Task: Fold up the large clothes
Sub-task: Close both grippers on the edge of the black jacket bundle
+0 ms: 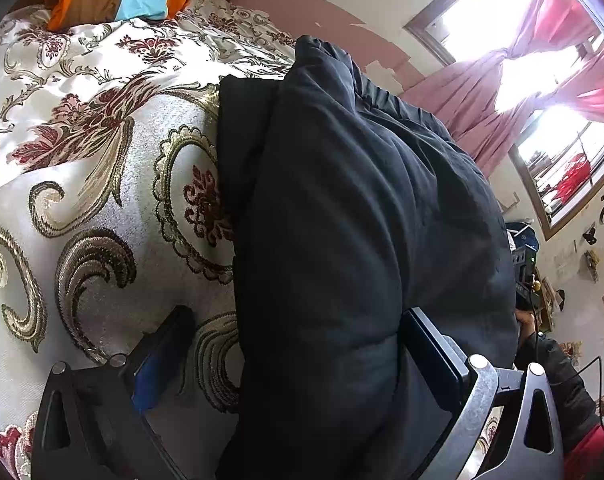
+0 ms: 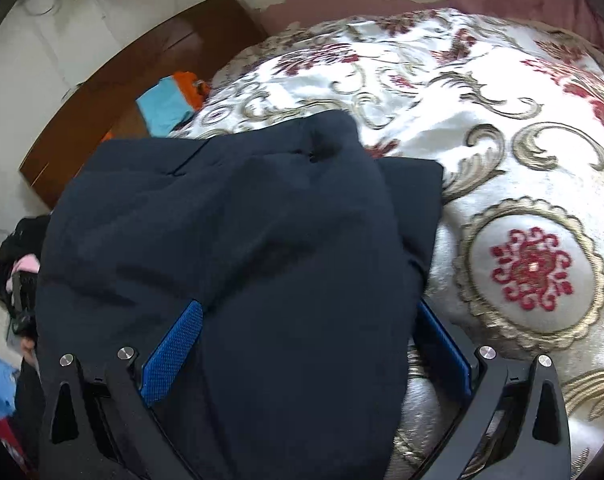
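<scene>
Left gripper (image 1: pixel 302 344) and right gripper (image 2: pixel 310 340) both gaping wide, straddling thick navy padded jacket (image 2: pixel 229 232), not pinching it. Jacket lying bunched on floral bedspread (image 2: pixel 534 264). Judging: closing deep on all layers together, lifting evenly, keeping edges aligned.

Bed (image 2: pixel 534 184) under floral cover — dark garment (image 2: pixel 229 240) lies on it, orange-blue cloth (image 2: pixel 169 104) beyond.
</scene>
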The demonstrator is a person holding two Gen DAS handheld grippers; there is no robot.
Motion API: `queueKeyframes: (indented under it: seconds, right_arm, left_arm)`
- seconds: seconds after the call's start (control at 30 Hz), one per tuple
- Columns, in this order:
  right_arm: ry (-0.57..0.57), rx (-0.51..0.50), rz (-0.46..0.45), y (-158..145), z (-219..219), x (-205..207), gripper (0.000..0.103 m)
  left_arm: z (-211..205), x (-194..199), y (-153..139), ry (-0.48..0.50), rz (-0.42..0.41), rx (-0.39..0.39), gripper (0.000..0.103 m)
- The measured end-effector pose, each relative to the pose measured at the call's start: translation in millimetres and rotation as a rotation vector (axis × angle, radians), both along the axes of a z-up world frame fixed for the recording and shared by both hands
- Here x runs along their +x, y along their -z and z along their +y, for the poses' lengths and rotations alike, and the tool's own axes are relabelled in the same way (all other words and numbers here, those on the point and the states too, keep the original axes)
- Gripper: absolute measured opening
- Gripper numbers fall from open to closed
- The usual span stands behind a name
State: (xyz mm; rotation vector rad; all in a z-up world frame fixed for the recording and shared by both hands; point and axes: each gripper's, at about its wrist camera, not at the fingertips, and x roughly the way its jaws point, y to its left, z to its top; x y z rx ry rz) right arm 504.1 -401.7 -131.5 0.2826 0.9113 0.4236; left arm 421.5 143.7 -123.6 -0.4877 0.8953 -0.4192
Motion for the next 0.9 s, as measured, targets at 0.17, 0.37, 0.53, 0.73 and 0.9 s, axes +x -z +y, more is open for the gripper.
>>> queueKeyframes:
  seconds: [0.17, 0.37, 0.53, 0.73, 0.9]
  right_arm:
    - [-0.119, 0.012, 0.035, 1, 13, -1, 0.102]
    - [-0.090, 0.013, 0.013, 1, 12, -3, 0.102]
    - [-0.083, 0.014, 0.003, 1, 10, -8, 0.102]
    - [-0.082, 0.014, 0.006, 3, 10, -8, 0.102]
    - [-0.076, 0.006, 0.003, 3, 11, -8, 0.102]
  left_arm:
    - [-2, 2, 0, 0.002, 0.007, -0.002, 0.103]
    - [-2, 4, 0, 0.001, 0.005, -0.004, 0.103]
    - [-4, 3, 1, -0.002, -0.004, -0.002, 0.103]
    - [-5, 4, 2, 0.004, -0.008, -0.008, 0.103]
    - [-8, 11, 3, 0.029, -0.006, -0.047, 0.103]
